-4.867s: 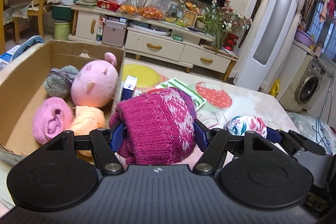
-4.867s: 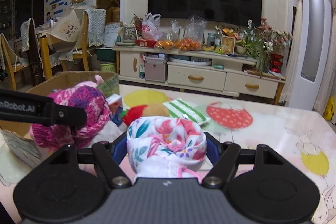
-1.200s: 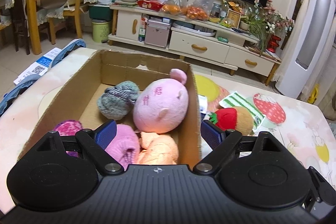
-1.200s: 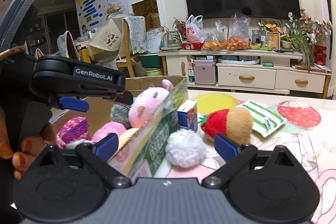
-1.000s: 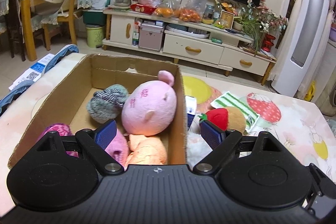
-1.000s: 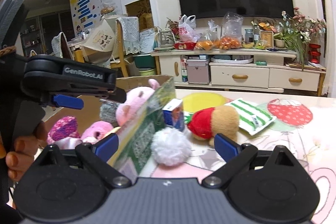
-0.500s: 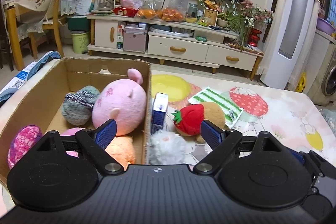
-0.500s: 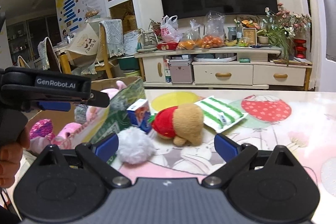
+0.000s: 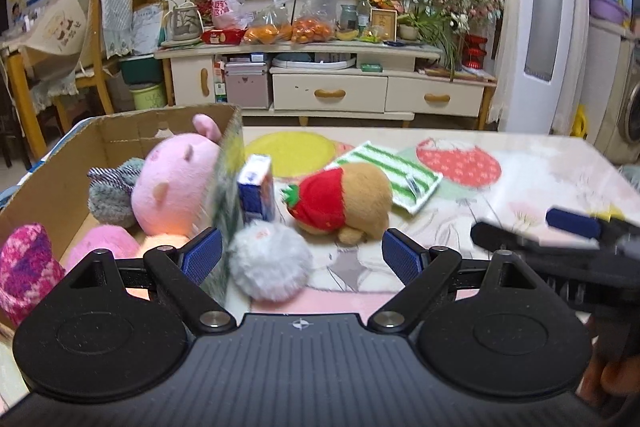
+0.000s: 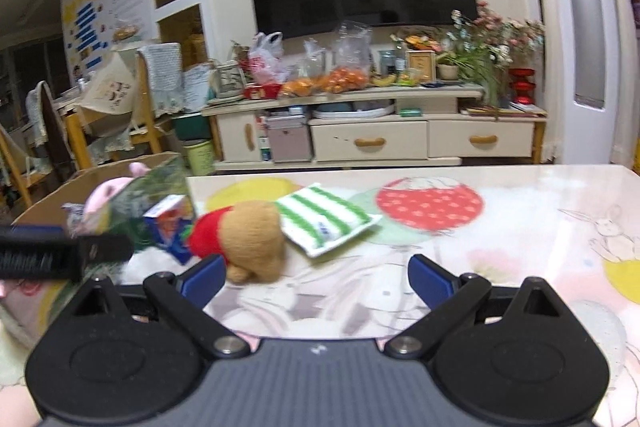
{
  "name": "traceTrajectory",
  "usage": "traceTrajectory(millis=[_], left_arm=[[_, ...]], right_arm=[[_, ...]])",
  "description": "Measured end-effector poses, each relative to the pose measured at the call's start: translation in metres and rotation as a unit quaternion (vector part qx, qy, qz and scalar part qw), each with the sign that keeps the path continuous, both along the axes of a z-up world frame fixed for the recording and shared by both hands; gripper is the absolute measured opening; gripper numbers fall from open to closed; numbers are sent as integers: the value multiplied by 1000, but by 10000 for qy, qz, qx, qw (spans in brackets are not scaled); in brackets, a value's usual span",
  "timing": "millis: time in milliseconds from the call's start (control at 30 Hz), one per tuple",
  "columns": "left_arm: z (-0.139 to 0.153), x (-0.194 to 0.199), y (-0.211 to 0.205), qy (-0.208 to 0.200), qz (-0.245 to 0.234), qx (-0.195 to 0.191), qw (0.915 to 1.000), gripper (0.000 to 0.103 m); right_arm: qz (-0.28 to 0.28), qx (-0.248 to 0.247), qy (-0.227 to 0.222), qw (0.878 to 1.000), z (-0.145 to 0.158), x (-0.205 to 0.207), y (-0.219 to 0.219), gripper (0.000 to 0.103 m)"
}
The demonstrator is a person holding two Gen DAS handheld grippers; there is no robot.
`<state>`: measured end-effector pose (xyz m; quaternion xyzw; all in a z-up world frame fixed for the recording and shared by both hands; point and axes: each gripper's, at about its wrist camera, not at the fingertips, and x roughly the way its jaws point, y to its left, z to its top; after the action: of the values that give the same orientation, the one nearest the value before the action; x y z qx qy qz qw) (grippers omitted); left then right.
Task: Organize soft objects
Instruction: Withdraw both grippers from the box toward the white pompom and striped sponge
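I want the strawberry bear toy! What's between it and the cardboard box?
In the left wrist view, a small blue-and-white carton stands between the brown strawberry-hat plush and the cardboard box; a fluffy grey pompom lies nearer.

pink plush pig (image 9: pixel 176 187), green-striped white cloth (image 9: pixel 394 175), blue-padded tongs (image 9: pixel 301 259)

Magenta knit hat (image 9: pixel 24 259) now boxed — floral bundle gone.
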<state>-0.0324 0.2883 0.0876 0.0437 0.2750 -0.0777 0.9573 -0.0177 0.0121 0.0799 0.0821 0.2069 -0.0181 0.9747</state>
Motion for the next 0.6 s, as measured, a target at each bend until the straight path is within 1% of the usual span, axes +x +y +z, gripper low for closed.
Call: traceTrajectory(millis=[133,233,333,467,600], left_arm=[[-12,-5,-8,-48,102,87,9999,103],[-19,-3,-10,-67,345,118,9993,103],[-26,3,-18,-235,595,358,9973,103],[-34,13,-25,-101,853,272,9959,103],[-38,27,-34,-86,1022,372,9940,103]], right_arm=[[-130,41,52,9999,-5,2,-15,97],[-215,57,87,9997,-10,3,-25,97],[-250,131,142,9995,-13,5,-34,97],[-248,174,196,9993,-17,9,-42,97],[-206,200,215,9994,-20,13,-47,97]])
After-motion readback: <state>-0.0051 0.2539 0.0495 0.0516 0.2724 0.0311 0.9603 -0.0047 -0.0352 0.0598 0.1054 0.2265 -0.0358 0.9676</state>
